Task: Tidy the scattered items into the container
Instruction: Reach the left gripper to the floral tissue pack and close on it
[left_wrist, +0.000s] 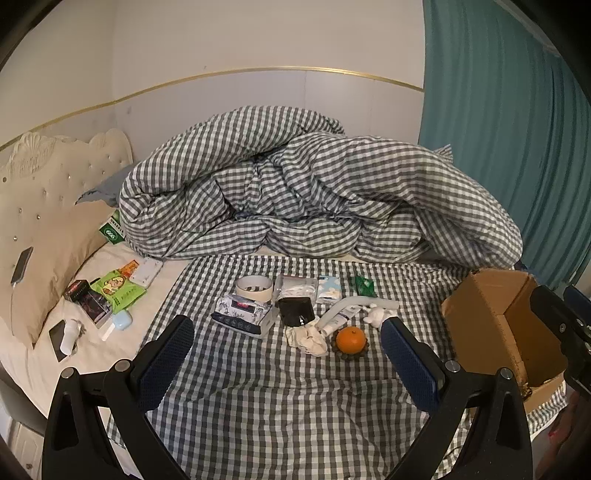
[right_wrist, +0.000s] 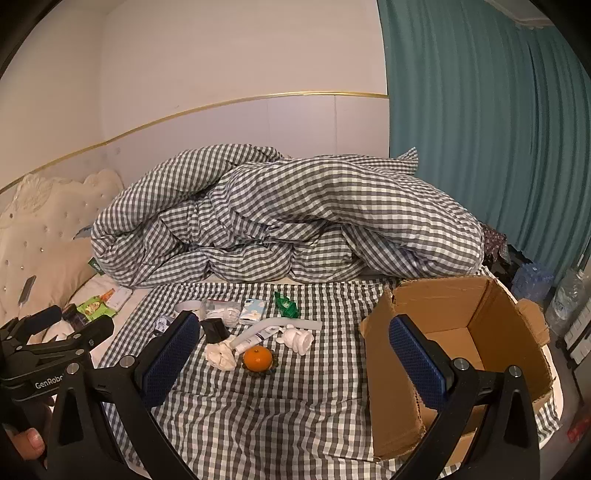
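Scattered items lie on the checked sheet (left_wrist: 258, 406): an orange (left_wrist: 351, 339) (right_wrist: 257, 358), a crumpled white cloth (left_wrist: 308, 338) (right_wrist: 220, 355), a tape roll (left_wrist: 255, 288), a black pouch (left_wrist: 295, 310), a floral tissue pack (left_wrist: 243, 314), a white tube (left_wrist: 338, 319), a white toy (left_wrist: 378, 314) (right_wrist: 297, 339) and a green packet (left_wrist: 365, 286) (right_wrist: 286, 305). An open cardboard box (left_wrist: 491, 314) (right_wrist: 384, 369) stands at the right with nothing seen inside. My left gripper (left_wrist: 288, 323) hovers open short of the items. My right gripper (right_wrist: 294, 319) is open too, its right finger over the box's near wall.
A bunched checked duvet (left_wrist: 314, 192) fills the back of the bed. Snack packets (left_wrist: 118, 290), a dark box (left_wrist: 86, 301) and a phone (left_wrist: 22, 267) lie near the padded headboard (left_wrist: 55, 184). A teal curtain (right_wrist: 480, 147) and water bottles (right_wrist: 565, 299) stand at the right.
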